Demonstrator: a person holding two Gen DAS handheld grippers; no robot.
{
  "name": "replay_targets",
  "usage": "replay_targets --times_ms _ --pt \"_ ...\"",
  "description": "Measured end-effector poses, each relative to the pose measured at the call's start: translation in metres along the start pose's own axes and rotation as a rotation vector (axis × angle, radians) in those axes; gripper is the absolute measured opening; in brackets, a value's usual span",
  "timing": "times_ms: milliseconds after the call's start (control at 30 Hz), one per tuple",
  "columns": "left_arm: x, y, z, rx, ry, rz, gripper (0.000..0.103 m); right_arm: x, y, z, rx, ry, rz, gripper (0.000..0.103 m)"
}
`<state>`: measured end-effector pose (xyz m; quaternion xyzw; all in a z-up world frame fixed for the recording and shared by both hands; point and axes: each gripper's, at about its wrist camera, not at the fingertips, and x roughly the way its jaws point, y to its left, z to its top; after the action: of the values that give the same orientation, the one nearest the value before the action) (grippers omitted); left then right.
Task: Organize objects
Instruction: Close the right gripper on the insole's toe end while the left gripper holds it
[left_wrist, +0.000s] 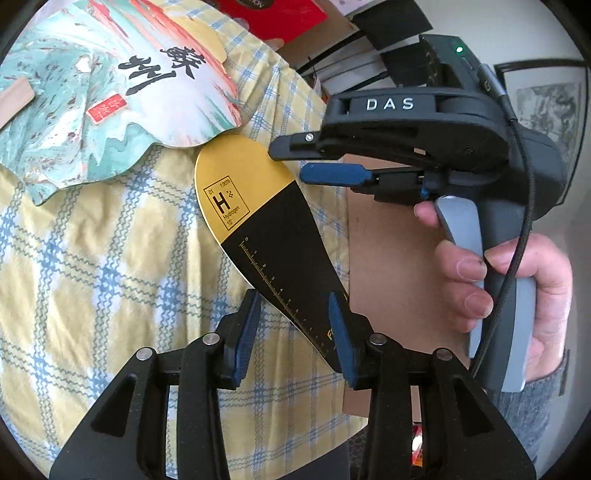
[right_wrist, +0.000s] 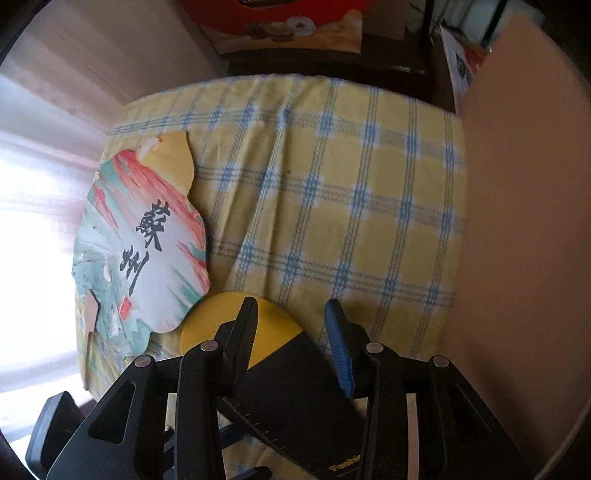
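A: Left wrist view. Left gripper (left_wrist: 293, 332) low in frame, jaws apart. The black-and-gold insole (left_wrist: 255, 236) lies flat on the checked yellow-and-blue cloth (left_wrist: 92, 277); its dark heel end runs between the blue pads. Right pad sits against the insole's edge, left pad stands off it. Cannot tell if anything presses.

B: What's cut off?

A: The heel tip is hidden behind the right finger. The gold toe carries a boxed "H" label; the ruler marks are legible, the small print is not. The toe tip sits just at the edge of the painted paper fan (left_wrist: 110, 92), whose far left side leaves the frame.

B: The other tool?

A: Right gripper (left_wrist: 291, 162) comes in from the right, seen side-on over the toe's right edge, held by a hand (left_wrist: 517, 280). Fingers parted, nothing between them. Brown board (left_wrist: 388, 258) beside the cloth, partly behind that hand.

B: Right wrist view?

A: Soft and blurred. The right gripper (right_wrist: 291, 325) points steeply down, jaws apart, the insole (right_wrist: 291, 369) below and between them, gold toe behind the left finger. Contact not readable. Heel lettering cut at the bottom edge. The fan (right_wrist: 147, 240) lies left, washed out by window glare; the board (right_wrist: 517, 221) fills the right. A box (right_wrist: 288, 26) sits beyond the cloth, its print unreadable.
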<state>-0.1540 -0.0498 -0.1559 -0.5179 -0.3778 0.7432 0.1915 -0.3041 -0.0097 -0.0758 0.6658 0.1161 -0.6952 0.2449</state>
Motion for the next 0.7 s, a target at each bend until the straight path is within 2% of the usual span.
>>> replay_targets --times_ms 133,267,433,467,500,533,567,633,700 --pt "0.0 0.0 -0.002 0.003 -0.01 -0.003 0.039 0.0 0.009 -0.001 -0.028 0.013 0.008 0.052" --pt "-0.001 0.003 -0.005 -0.011 -0.005 -0.022 0.043 -0.002 0.01 -0.004 -0.016 0.01 0.023 0.052" --pt "-0.011 0.017 -0.013 -0.041 0.004 -0.059 0.044 -0.002 -0.001 0.001 0.034 0.029 0.126 0.052" --pt "-0.013 0.017 -0.015 -0.038 -0.002 -0.063 0.044 -0.002 0.002 0.001 0.035 0.042 0.16 0.048" --pt "-0.01 0.011 -0.016 -0.035 -0.018 -0.077 0.044 0.0 0.004 0.003 0.038 0.055 0.203 0.036" --pt "-0.016 0.013 -0.018 -0.031 -0.036 -0.089 0.044 0.002 0.008 0.002 0.045 0.094 0.284 0.03" --pt "-0.024 0.013 -0.018 -0.024 -0.058 -0.1 0.044 0.002 0.013 0.0 0.038 0.104 0.296 0.025" --pt "-0.037 0.014 -0.019 -0.01 -0.078 -0.091 0.044 -0.003 0.022 -0.002 -0.002 0.066 0.223 0.029" --pt "-0.04 0.012 -0.027 -0.014 -0.096 -0.08 0.044 -0.007 0.026 -0.001 -0.036 0.041 0.212 0.029"
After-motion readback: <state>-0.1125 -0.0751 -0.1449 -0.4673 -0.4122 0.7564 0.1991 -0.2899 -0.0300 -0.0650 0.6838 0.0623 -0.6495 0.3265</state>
